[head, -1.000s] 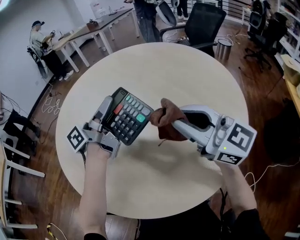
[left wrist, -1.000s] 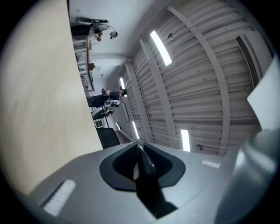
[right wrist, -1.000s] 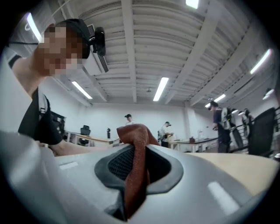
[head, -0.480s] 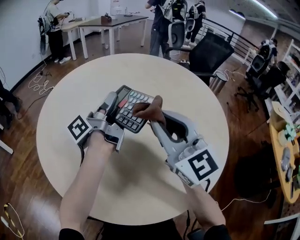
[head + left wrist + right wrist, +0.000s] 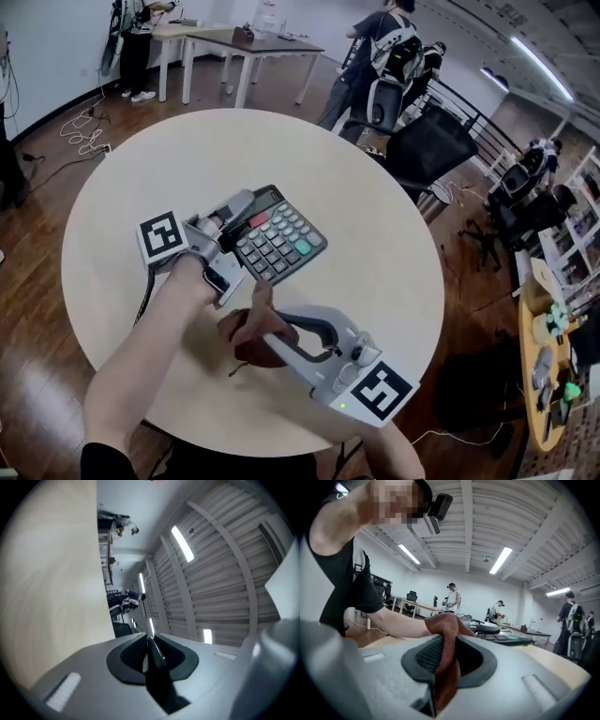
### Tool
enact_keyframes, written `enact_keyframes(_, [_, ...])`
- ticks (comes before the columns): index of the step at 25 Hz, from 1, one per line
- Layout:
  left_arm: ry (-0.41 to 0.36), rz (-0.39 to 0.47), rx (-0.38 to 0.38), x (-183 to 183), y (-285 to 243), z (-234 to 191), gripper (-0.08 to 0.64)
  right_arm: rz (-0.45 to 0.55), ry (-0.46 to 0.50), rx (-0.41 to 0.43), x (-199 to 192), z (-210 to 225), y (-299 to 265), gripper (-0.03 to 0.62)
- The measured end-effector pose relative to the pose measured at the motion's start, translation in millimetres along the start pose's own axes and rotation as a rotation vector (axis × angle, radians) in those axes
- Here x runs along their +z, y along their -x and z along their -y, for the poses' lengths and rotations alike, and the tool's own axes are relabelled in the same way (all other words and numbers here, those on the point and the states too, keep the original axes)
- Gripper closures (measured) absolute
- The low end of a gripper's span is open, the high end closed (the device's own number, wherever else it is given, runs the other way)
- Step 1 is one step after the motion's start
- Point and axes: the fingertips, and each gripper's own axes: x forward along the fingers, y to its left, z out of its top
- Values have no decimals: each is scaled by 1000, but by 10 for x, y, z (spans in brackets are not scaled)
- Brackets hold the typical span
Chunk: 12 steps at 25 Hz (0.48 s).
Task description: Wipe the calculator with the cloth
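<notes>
The left tongs (image 5: 240, 208) were clamped tight on the calculator (image 5: 281, 242), biting its left short edge. In the left gripper view you could see its thin dark edge wedged between the pressed-together jaws. The calculator was roughly mid-desk, a bit toward the left side, keys up and turned at an angle, well in from every edge of the round desk (image 5: 375, 281).

The right tongs (image 5: 261, 326) were pinching the cloth (image 5: 242, 347), a brown rag bunched up between the jaws. That was close to the desk's near edge, just beside the person's left forearm (image 5: 141, 366). Cloth and calculator were apart, with a strip of bare desk between them.

Room-wise, the whole right half and the far part of the desk were bare, so there was plenty of space there. The tight bit was the near-left, where the forearm and both tongs crowded together. Past the far-right edge stood a black office chair (image 5: 427, 150), clear of the desk.
</notes>
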Motion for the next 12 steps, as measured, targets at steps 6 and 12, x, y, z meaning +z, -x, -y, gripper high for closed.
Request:
enact_keyframes(6, [-292,-609,-26,-647,31,-24,506,30,-40,-178,22,678,646,525])
enact_keyframes(12, [-439,-912,-14,-929,6,-292,505,-168,-210,-375,-597,1462,855,525])
